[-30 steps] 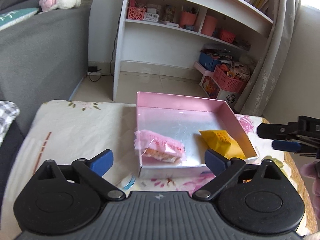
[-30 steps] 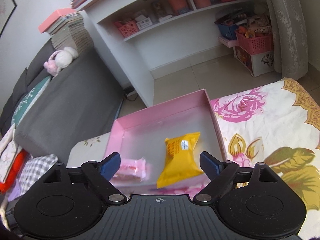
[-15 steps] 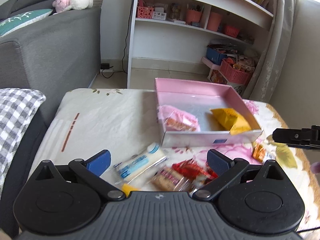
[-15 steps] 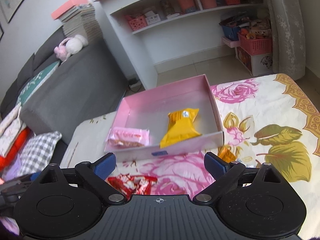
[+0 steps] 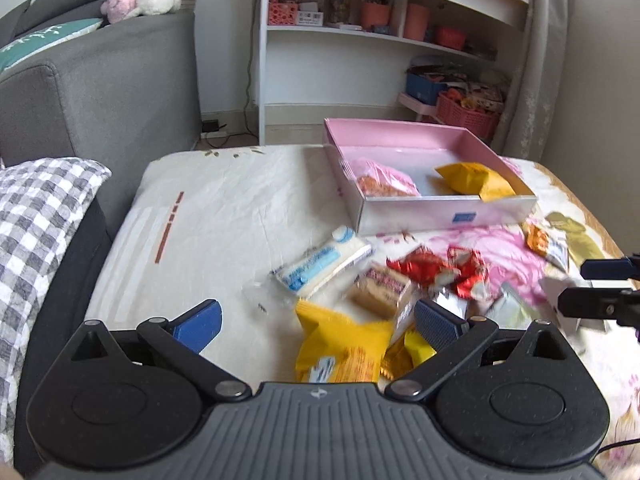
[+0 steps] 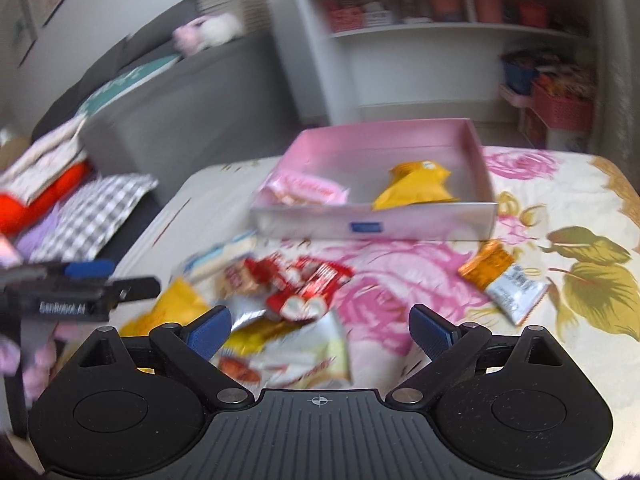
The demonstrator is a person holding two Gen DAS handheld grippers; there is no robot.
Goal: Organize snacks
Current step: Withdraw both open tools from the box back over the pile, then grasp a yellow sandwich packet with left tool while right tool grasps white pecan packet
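A pink box (image 5: 448, 210) (image 6: 372, 224) sits at the far side of the flowered tablecloth. Inside it lie a pink packet (image 5: 384, 182) (image 6: 308, 192) and a yellow packet (image 5: 476, 180) (image 6: 416, 186). In front of the box lies a loose pile: a white-blue packet (image 5: 324, 262), red wrappers (image 5: 440, 268) (image 6: 300, 284), a biscuit pack (image 5: 380, 288), a yellow bag (image 5: 340, 348) and an orange-white packet (image 5: 546, 242) (image 6: 504, 280). My left gripper (image 5: 318, 322) hangs open over the yellow bag. My right gripper (image 6: 320, 332) is open above a pale bag (image 6: 292, 356), gripping nothing.
A grey sofa (image 5: 100, 80) and a checked cushion (image 5: 36, 216) stand left of the table. Behind the box rise a white shelf unit (image 5: 380, 52), pink baskets (image 5: 468, 114) and a curtain (image 5: 536, 60). Each gripper shows at the edge of the other's view.
Both grippers have drawn back from the pink box toward the near side of the table, so the loose snack pile now lies under them. The right view has rolled.
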